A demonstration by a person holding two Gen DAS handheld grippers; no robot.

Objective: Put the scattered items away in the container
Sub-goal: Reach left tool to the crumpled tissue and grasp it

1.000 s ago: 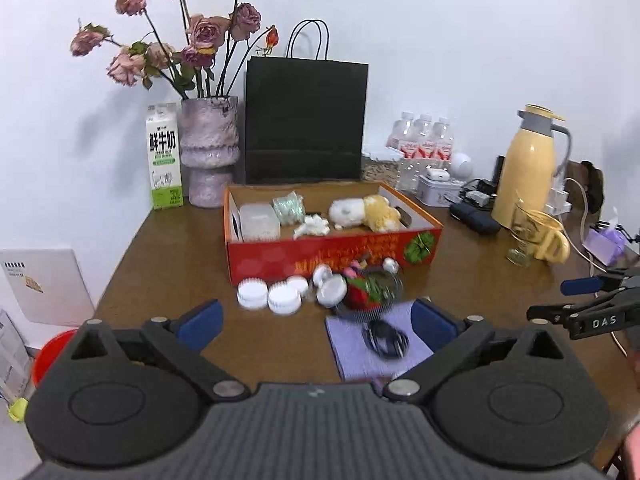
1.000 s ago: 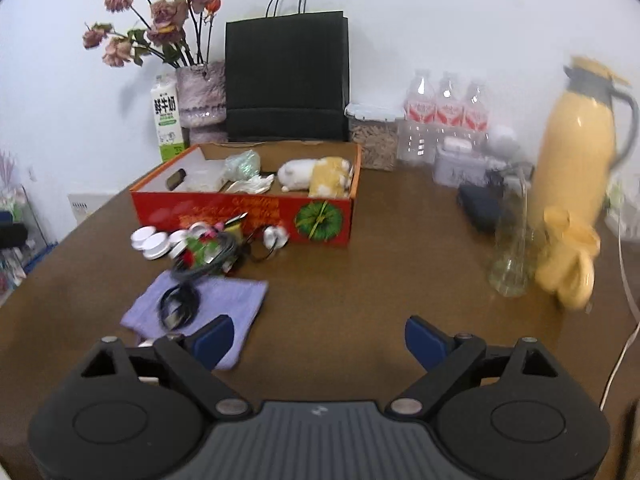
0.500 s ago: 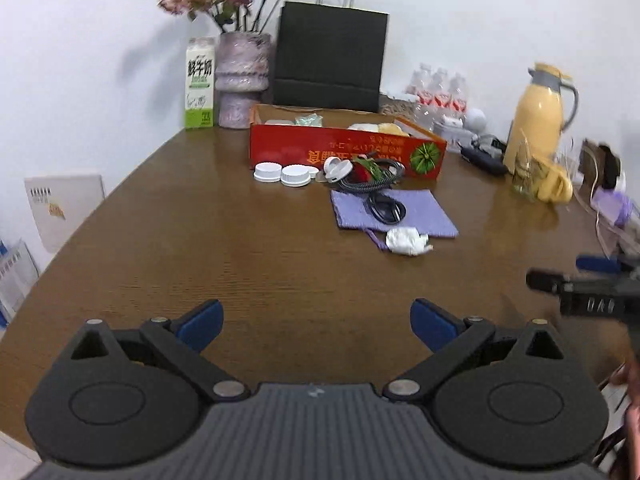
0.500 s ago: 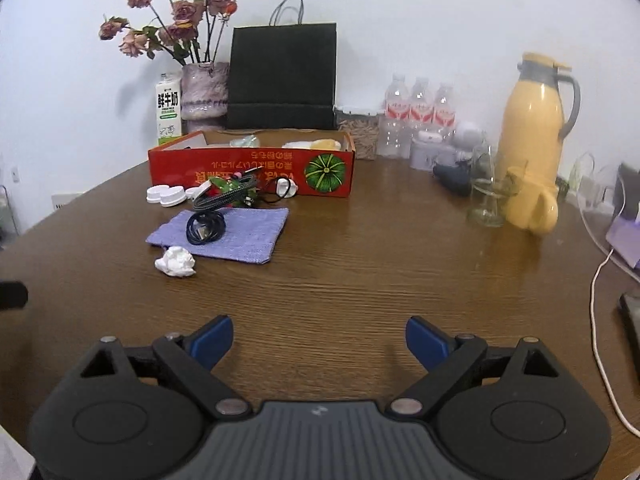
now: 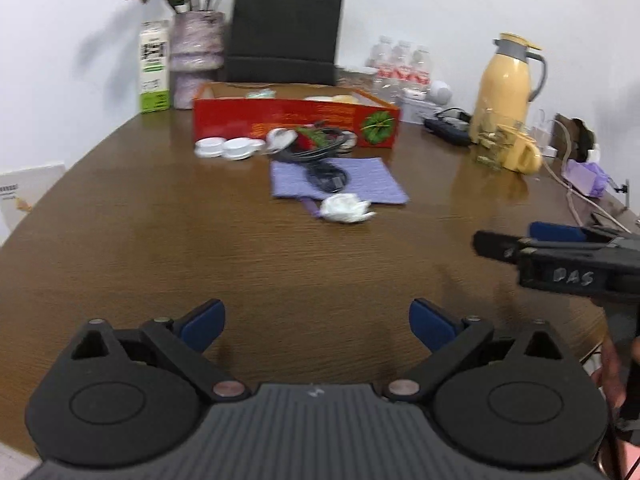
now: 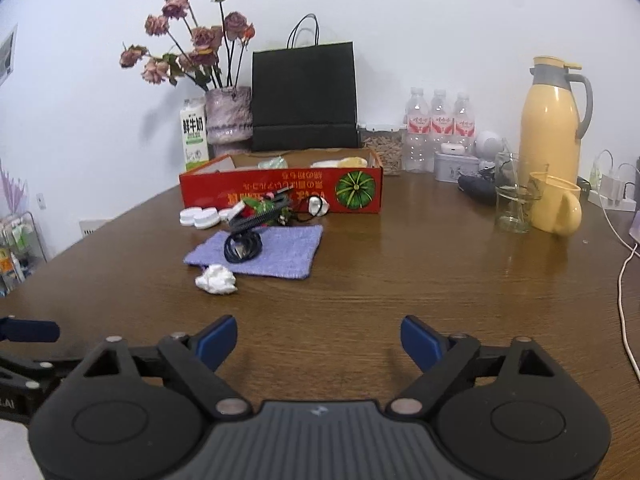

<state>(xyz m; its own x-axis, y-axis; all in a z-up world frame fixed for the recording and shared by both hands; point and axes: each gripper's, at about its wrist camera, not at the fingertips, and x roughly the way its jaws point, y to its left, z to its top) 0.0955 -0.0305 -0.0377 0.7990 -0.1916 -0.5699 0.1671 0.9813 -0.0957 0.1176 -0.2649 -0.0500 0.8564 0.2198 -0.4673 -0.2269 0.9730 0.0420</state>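
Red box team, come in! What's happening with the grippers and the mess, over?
Left gripper and right gripper open, empty, jaws just narrowing. Tissue wad, cable, purple cloth outside red box. Path clear.

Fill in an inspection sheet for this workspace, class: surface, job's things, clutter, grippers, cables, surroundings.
Surface: brown wooden table.
Job's things: red box holding some items; white lids, purple cloth with a coiled black cord, and crumpled tissue lie outside it.
Clutter: yellow jug, yellow mug, glass, water bottles, milk carton, black bag.
Grippers: left gripper and right gripper open, empty, jaws just closing slightly.
Cables: white cable at right edge.
Surroundings: white wall, vase of dried roses.
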